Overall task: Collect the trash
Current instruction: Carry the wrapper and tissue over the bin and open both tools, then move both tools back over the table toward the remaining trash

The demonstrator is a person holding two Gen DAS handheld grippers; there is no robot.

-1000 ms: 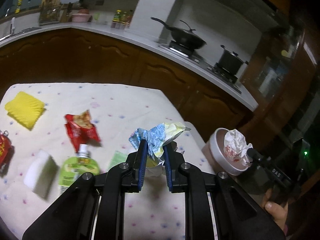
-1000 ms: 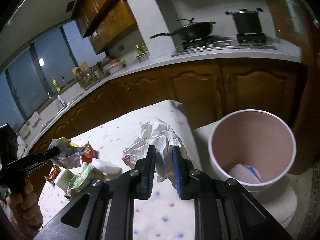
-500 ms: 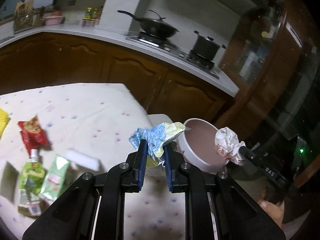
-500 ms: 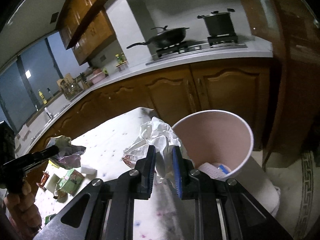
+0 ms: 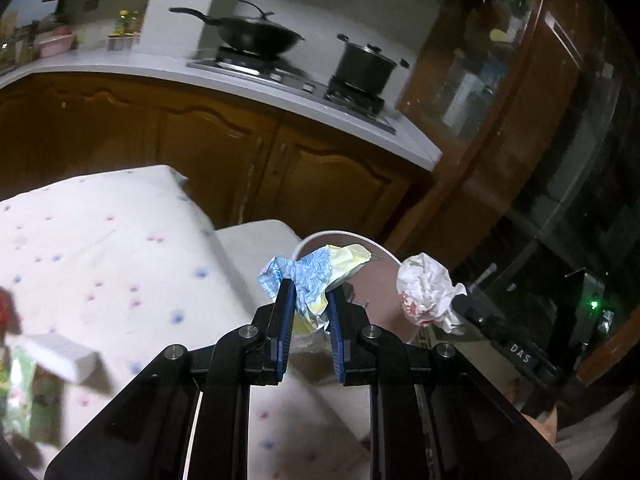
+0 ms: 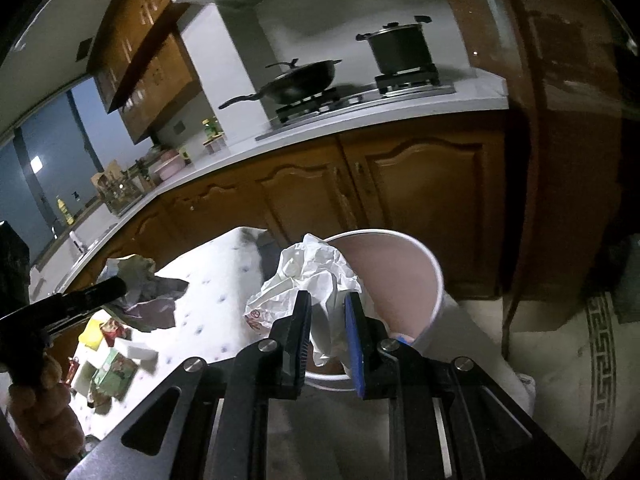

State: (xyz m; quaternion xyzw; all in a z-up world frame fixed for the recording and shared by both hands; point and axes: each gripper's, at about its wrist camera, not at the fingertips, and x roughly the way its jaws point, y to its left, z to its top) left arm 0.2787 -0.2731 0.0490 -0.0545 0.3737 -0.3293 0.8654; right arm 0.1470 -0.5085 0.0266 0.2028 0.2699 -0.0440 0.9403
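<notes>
My left gripper [image 5: 309, 294] is shut on a crumpled blue and yellow wrapper [image 5: 316, 270], held at the near rim of the pink trash bin [image 5: 384, 280]. My right gripper [image 6: 327, 304] is shut on a crumpled white paper wad [image 6: 312, 280] with red print, at the left rim of the same bin [image 6: 404, 276]. In the left wrist view the paper wad [image 5: 426, 292] hangs over the bin's right side. In the right wrist view the left gripper's wrapper [image 6: 140, 284] sits far left, above the table. Some trash lies at the bin's bottom.
The table with a dotted white cloth [image 5: 120, 248] holds more litter at its left: a white block [image 5: 60, 358], a green pouch [image 5: 24, 392], a red packet [image 6: 114, 328]. Wooden cabinets [image 6: 400, 200], a counter with a wok [image 5: 256, 38] and a pot [image 5: 364, 66] stand behind.
Both grippers have swept right, from over the table toward the bin, each still holding its trash. The table litter has slid to the left edge of the left wrist view.
</notes>
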